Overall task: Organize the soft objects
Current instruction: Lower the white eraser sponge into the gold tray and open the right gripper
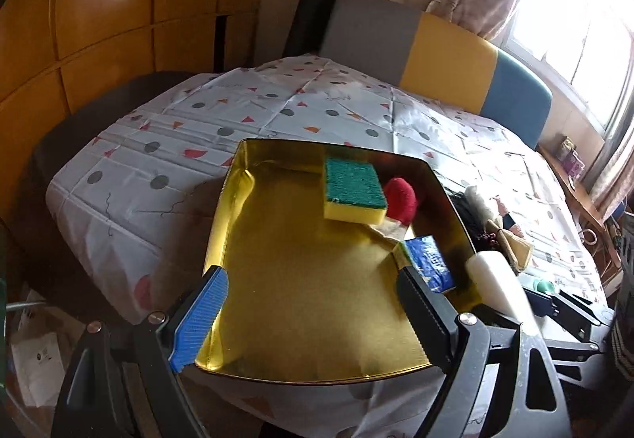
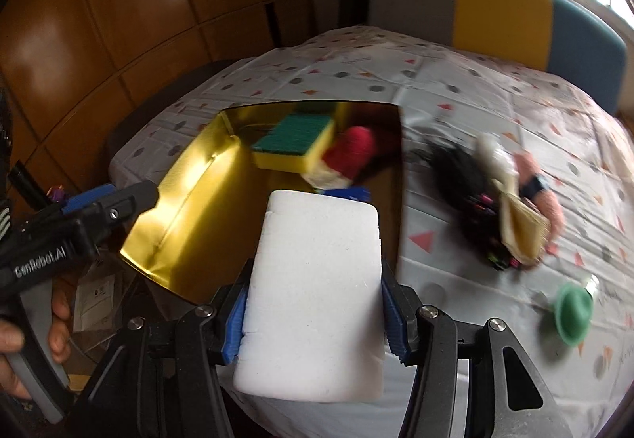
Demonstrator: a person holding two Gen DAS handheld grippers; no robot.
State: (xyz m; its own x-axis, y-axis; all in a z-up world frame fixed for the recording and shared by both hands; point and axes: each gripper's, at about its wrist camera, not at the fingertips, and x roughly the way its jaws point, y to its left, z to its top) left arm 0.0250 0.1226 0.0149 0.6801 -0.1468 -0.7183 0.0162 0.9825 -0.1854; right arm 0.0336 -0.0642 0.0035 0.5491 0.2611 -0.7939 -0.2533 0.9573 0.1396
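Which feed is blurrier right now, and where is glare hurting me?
Right wrist view: motion blur smears the doll pile and green cap; the white sponge in the right tongs stays sharp. Left wrist view: sharper, but the window blows out and the gold tray mirrors light.

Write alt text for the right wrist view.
The right gripper clamps a white foam block beside a gold tray holding a green-and-yellow sponge and a red item.
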